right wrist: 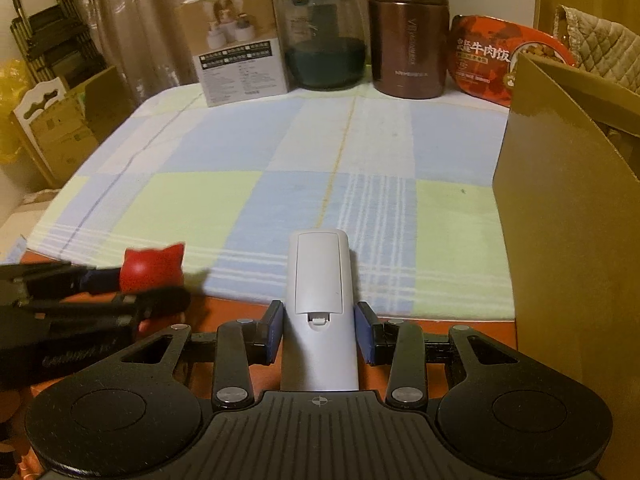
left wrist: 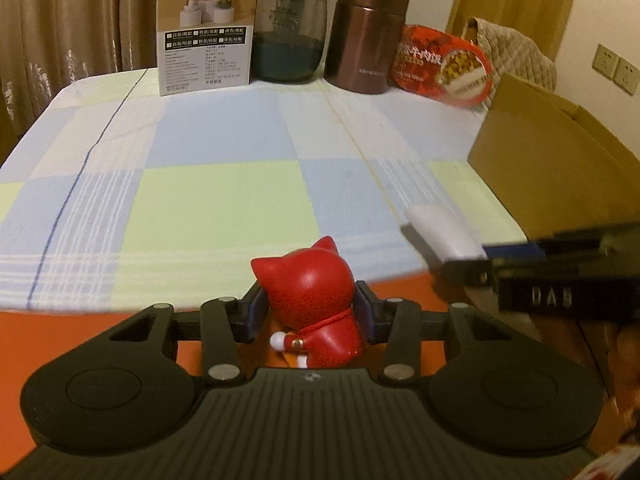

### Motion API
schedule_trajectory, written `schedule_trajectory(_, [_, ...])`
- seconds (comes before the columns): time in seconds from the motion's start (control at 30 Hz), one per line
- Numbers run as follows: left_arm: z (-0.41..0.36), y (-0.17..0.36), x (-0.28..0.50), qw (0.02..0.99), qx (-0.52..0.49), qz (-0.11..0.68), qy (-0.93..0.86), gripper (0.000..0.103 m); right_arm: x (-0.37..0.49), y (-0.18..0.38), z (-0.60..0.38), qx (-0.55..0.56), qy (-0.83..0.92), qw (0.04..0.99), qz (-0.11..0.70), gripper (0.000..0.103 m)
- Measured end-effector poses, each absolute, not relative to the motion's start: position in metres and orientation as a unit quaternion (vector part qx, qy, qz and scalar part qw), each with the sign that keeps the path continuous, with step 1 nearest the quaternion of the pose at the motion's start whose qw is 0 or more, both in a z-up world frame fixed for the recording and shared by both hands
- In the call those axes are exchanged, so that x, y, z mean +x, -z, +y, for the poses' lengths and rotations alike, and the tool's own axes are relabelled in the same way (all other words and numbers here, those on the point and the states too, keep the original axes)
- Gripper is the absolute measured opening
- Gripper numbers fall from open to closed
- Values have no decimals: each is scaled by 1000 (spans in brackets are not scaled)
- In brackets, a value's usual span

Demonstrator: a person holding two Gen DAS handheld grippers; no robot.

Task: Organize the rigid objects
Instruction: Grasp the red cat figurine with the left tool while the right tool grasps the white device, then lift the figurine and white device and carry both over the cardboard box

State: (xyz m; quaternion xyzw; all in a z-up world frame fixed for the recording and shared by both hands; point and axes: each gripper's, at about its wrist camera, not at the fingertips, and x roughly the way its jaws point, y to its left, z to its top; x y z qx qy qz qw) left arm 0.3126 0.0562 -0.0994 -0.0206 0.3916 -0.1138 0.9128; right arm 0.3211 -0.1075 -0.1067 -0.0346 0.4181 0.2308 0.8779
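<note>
Left gripper (left wrist: 312,314) clamped on the red cat figure (left wrist: 310,292), pads pressed to both flanks, head poking up past the fingertips, at the near table edge. Right gripper (right wrist: 320,332) grasping the white remote (right wrist: 320,300) by its lower half, long axis running straight ahead along the fingers, out over the checked cloth (right wrist: 280,152). Cardboard box (right wrist: 568,184) to the right, nearer the right hand (likely the drop spot, though its inside is hidden), well apart from the figure
</note>
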Motion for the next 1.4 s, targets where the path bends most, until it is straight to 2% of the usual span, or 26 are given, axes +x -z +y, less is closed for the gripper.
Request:
schedule_trajectory(0.8, [72, 53, 253, 931, -54, 348, 98, 40, 282, 78, -114, -4, -251, 879, 405, 35])
schedule_trajectory(1.4, [55, -4, 175, 940, -90, 317, 84, 40, 190, 14, -153, 40, -244, 901, 357, 35])
